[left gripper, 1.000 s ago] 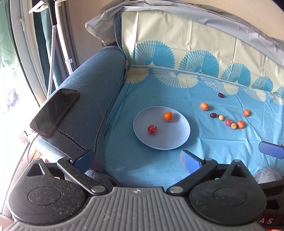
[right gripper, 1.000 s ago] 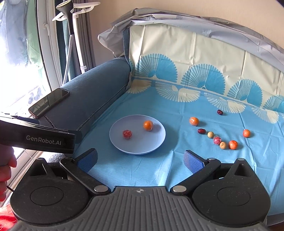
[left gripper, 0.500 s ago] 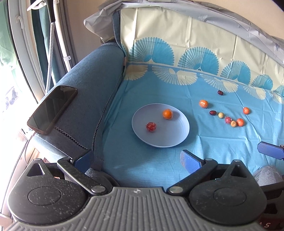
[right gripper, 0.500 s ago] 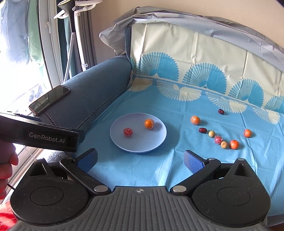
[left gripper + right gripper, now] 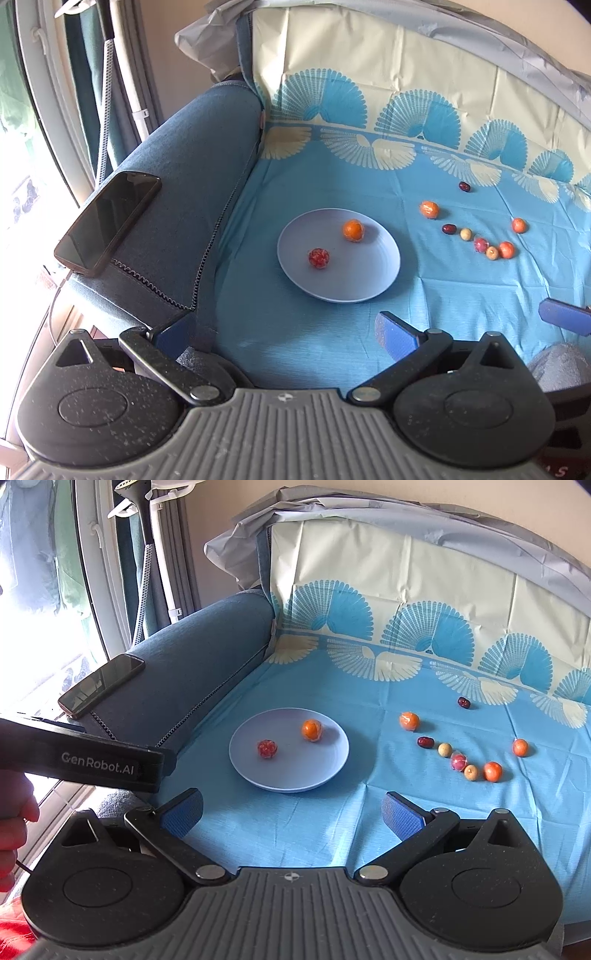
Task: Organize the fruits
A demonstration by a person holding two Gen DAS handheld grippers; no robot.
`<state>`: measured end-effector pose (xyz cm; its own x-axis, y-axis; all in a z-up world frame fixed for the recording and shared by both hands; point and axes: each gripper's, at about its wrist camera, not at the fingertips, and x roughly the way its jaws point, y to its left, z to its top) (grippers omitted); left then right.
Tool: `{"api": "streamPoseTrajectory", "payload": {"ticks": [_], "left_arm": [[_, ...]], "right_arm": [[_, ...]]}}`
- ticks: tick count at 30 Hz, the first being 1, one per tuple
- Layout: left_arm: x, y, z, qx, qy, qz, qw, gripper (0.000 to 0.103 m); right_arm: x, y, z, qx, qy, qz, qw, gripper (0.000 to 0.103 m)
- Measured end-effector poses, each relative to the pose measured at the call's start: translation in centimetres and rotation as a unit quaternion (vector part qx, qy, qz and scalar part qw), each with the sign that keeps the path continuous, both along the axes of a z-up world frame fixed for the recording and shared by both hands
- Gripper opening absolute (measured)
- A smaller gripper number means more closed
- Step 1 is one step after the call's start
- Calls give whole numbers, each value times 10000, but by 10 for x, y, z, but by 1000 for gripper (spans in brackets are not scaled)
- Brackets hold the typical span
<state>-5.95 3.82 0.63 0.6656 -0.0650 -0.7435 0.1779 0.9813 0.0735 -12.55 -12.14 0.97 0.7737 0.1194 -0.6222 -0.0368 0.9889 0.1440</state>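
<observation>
Little has changed — both views only crept nearer. Left gripper [image 5: 284,328] and right gripper [image 5: 291,808] hang released, empty; two fruits sit on the plate [image 5: 332,764], the rest [image 5: 458,762] wait on the cloth.

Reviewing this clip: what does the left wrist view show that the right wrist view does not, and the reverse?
Only the left wrist view shows the open left gripper between its own fingers, plus one blue pad entering at the right edge.

Only the right wrist view shows the open right gripper, the black GenRobot.AI body of the other gripper, a hand and red fabric.

Both show the plate holding an orange fruit and a red fruit, eight loose fruits on the blue cloth, and the phone on the armrest.
</observation>
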Motion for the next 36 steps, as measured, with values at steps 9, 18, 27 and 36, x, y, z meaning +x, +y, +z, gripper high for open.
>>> {"api": "streamPoseTrajectory", "payload": {"ticks": [9,18,27,36], "left_arm": [[7,-6,-5,110,101,21,9999,103],[33,-30,-19,310,401,-79,9987,103],[89,-88,-31,248,775,-210,9965,103],[145,-158,-46,424,803,-436,9949,103]], "right_arm": [[8,-5,-8,153,29,66,9999,102],[36,-55,-47,282,172,-879,9956,102],[97,-158,-131,-187,386,-2379,9703,102],[165,-214,-205,-218,570,-2844,9568,91]]}}
